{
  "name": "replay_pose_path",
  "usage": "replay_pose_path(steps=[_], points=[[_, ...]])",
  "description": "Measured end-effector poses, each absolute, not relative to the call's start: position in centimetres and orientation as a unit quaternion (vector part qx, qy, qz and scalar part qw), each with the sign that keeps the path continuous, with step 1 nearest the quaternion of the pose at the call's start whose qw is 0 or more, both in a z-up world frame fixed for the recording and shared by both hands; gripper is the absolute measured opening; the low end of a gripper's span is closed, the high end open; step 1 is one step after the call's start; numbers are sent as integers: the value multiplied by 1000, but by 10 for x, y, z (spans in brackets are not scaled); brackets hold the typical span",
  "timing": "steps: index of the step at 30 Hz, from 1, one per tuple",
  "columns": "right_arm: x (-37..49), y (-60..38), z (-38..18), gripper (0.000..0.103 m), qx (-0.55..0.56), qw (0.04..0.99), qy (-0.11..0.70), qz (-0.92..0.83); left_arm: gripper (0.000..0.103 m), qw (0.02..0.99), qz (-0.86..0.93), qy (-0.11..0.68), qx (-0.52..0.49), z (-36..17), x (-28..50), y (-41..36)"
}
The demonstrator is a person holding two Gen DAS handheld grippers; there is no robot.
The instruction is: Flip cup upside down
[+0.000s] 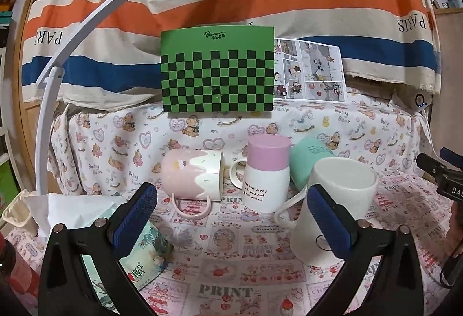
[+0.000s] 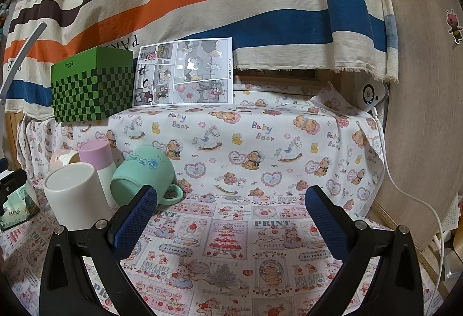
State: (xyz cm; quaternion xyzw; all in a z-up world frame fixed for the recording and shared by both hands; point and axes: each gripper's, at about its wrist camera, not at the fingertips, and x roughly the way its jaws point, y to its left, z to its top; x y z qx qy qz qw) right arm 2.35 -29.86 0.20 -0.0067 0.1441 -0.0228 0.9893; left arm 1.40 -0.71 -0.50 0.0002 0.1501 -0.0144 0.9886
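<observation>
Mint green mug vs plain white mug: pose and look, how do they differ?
The mint green mug lies tipped on its side, leaning on the cloth-covered step; the plain white mug stands base up, already inverted. The green one carries a blue print on its wall; the white one shows only a small dark ring logo, seen from the left wrist. Both have a handle and sit untouched, both grippers open.

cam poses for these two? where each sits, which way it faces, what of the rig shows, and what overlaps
Left wrist: on the left gripper, low over the table, facing the white mug, pink drip mug and checkered box; its own blue-padded fingers show.
Right wrist: on the right gripper, further right, facing bare tablecloth; own fingers show.
Shared: white mug, mint mug, box, comic sheet.
</observation>
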Motion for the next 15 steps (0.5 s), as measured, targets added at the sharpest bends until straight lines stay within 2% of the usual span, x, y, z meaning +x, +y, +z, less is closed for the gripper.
replay_pose_path(steps=[15], points=[[23, -300, 2, 103, -7, 989, 144, -23, 103, 988, -17, 151, 0, -4, 14, -6]])
